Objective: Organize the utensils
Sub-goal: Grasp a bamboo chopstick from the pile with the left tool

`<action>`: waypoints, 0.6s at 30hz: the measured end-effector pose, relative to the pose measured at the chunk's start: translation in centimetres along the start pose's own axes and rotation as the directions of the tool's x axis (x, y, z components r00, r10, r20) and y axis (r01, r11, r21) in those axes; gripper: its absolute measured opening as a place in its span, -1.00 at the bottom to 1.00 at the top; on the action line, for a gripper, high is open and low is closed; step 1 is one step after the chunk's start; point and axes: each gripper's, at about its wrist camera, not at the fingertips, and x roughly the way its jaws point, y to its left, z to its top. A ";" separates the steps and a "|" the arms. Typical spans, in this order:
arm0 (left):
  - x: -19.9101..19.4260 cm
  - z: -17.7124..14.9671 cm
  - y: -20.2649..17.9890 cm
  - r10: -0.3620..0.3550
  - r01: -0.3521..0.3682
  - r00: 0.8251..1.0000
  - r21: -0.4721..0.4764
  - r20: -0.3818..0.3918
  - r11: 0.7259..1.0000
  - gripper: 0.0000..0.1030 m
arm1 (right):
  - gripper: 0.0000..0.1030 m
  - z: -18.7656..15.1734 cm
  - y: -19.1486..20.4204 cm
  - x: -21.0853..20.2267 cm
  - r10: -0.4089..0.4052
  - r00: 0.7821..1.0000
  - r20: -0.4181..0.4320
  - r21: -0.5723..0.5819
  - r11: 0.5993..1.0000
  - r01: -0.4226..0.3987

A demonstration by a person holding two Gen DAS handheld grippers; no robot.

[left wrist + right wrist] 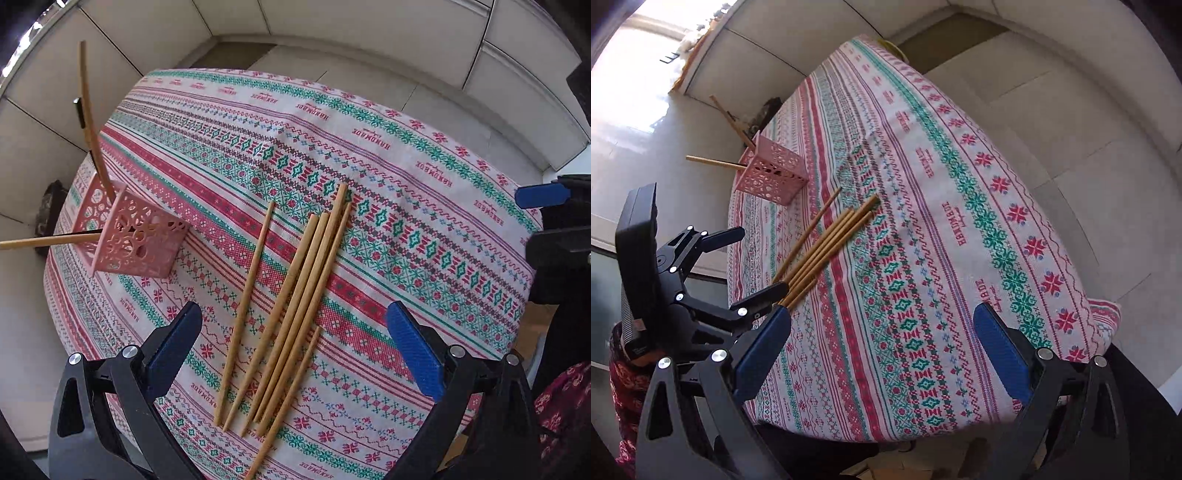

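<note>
Several wooden chopsticks (291,314) lie side by side on the patterned tablecloth (406,206), and show in the right wrist view (827,243) too. A pink perforated basket (129,240) stands at the table's left edge with two chopsticks (92,122) sticking out of it; it also shows in the right wrist view (772,175). My left gripper (295,343) is open, its jaws straddling the near ends of the loose chopsticks just above them. My right gripper (882,343) is open and empty over the cloth, to the right of the chopsticks. The left gripper (738,266) shows there too.
The table is small; its edges fall off to tiled floor (22,332) on the left and far sides. White wall panels (332,22) stand behind. The right gripper's blue finger (541,195) shows at the right edge of the left wrist view.
</note>
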 end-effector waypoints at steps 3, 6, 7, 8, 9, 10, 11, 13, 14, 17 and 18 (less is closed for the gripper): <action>1.8 1.6 1.5 -0.046 0.045 0.999 -0.049 -0.028 0.998 0.33 | 0.87 0.5 -0.9 0.4 0.030 0.999 -0.038 0.047 0.999 -0.028; 3.4 2.8 2.5 0.004 -0.006 0.999 -0.057 -0.046 0.998 -0.03 | 0.87 0.7 -1.5 1.0 0.068 0.994 -0.081 0.098 0.993 -0.060; 3.9 3.2 2.8 0.008 -0.011 0.998 -0.062 -0.056 0.998 -0.16 | 0.87 0.9 -1.5 1.0 0.076 0.993 -0.087 0.103 0.992 -0.067; 4.3 3.4 2.9 0.011 -0.015 0.998 -0.066 -0.060 0.998 -0.24 | 0.87 0.9 -1.5 1.0 0.081 0.993 -0.089 0.104 0.992 -0.071; 4.3 3.8 3.1 0.012 -0.016 0.998 -0.069 -0.059 0.998 -0.26 | 0.87 1.1 -1.5 0.9 0.082 0.993 -0.089 0.103 0.992 -0.073; 4.5 4.1 3.2 0.004 -0.009 0.998 -0.073 -0.063 0.997 -0.27 | 0.87 1.1 -1.5 0.9 0.084 0.992 -0.089 0.103 0.992 -0.075; 4.9 4.2 3.2 -0.007 0.002 0.998 -0.076 -0.069 0.997 -0.29 | 0.87 1.0 -1.5 0.9 0.088 0.992 -0.091 0.105 0.991 -0.079; 5.9 4.7 3.2 -0.024 0.017 0.996 -0.080 -0.087 0.997 -0.30 | 0.87 1.1 -1.7 1.0 0.094 0.991 -0.101 0.112 0.990 -0.082; 6.6 4.8 3.3 -0.036 0.027 0.994 -0.087 -0.105 0.996 -0.30 | 0.87 1.0 -1.8 1.1 0.095 0.990 -0.105 0.119 0.989 -0.082; 7.1 5.2 4.5 -0.101 0.086 0.989 -0.137 -0.105 0.987 -0.32 | 0.87 1.4 -2.4 1.1 0.092 0.991 -0.100 0.136 0.988 -0.078; 6.9 5.2 4.7 -0.113 0.097 0.988 -0.142 -0.104 0.985 -0.32 | 0.87 1.6 -2.9 0.9 0.089 0.991 -0.096 0.136 0.988 -0.076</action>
